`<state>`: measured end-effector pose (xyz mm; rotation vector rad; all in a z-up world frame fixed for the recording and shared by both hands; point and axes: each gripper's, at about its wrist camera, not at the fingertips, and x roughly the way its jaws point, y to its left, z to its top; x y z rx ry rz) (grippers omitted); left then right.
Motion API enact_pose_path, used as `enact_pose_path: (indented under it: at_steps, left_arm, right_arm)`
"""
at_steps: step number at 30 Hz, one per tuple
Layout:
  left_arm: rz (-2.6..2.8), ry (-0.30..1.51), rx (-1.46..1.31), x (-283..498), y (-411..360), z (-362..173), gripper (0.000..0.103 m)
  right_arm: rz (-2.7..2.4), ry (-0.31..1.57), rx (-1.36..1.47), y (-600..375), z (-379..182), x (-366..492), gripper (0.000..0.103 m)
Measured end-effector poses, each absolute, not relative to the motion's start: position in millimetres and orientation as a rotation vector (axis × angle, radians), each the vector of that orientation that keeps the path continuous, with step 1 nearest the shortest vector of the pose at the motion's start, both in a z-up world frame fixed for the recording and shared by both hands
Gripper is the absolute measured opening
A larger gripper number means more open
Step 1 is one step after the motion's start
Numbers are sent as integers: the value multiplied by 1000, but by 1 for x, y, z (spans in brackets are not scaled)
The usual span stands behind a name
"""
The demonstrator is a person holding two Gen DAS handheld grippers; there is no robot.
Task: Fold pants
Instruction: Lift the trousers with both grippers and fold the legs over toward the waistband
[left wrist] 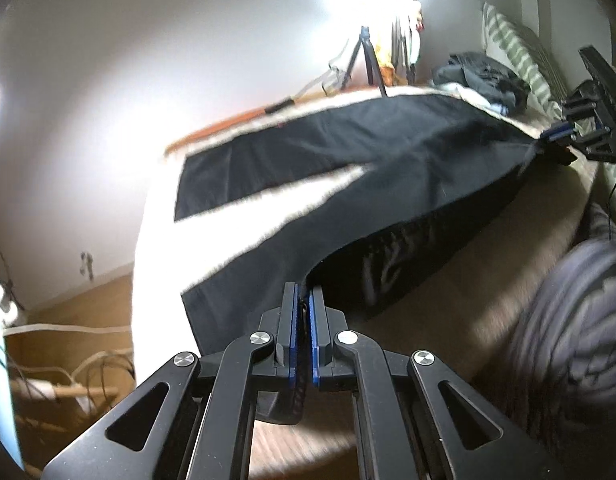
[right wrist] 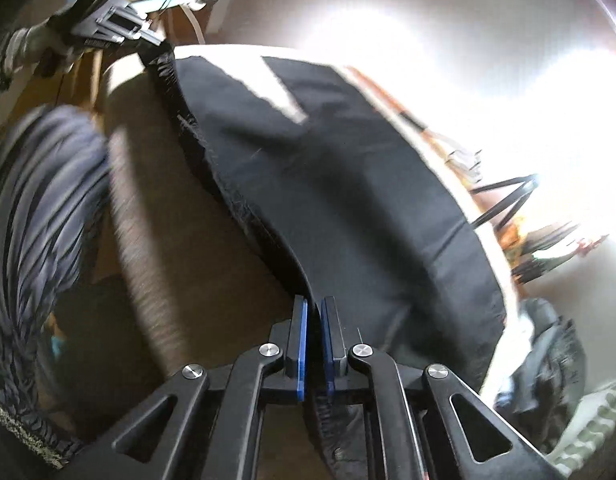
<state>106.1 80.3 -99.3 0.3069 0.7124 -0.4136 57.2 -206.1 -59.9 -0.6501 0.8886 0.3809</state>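
- The black pants [left wrist: 348,152] lie spread across the bed [left wrist: 448,280], legs stretching far, waistband near.
- The left gripper [left wrist: 303,304] and the right gripper [right wrist: 314,316] each pinch a waistband corner, jaws nearly closed on cloth.
- Lift both corners evenly, keep the edge taut, then carry it over squarely.

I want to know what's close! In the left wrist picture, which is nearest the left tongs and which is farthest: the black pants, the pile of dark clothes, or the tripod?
1. Black pants: clamped in the left tongs.
2. Pile of dark clothes: far end of the bed, upper right.
3. Tripod: beyond the bed, by the wall.
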Motion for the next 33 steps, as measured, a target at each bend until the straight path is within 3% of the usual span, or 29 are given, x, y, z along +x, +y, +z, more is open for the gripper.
enact_pose_path:
  at_steps: [13, 24, 33]
  left_arm:
    - [-390, 618, 375, 234, 74, -48, 3]
    - [-366, 719, 467, 373, 52, -86, 3]
    - [-325, 818, 509, 435, 40, -133, 3]
  right_arm:
    - [235, 745, -830, -223, -5, 196, 2]
    - [181, 835, -780, -244, -53, 342, 2]
    - [208, 931, -759, -251, -109, 414, 2]
